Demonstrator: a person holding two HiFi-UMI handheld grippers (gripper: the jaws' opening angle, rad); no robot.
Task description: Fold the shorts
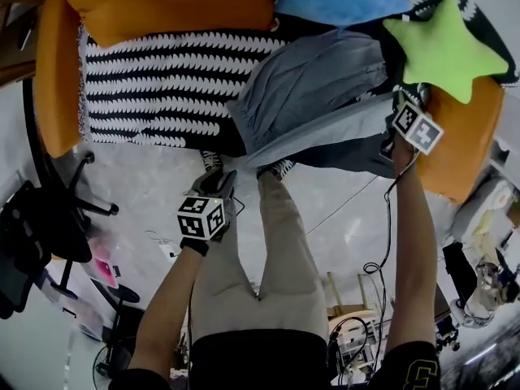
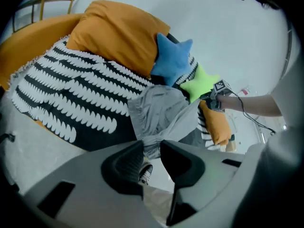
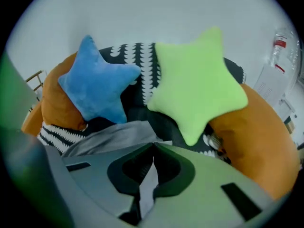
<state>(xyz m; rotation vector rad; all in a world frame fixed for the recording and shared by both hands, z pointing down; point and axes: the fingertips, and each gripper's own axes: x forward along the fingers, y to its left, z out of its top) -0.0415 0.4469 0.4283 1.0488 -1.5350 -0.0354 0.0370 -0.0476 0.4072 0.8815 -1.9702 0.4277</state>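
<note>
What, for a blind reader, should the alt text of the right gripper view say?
The right gripper is shut on a fold of the grey shorts. Behind them, a green star pillow and a blue star pillow lie on a black-and-white blanket over an orange cushion.

Even indoor light; fisheye-warped edges; slight motion blur.

Head view looks steeply down; all views share the shorts [image 1: 309,84].
</note>
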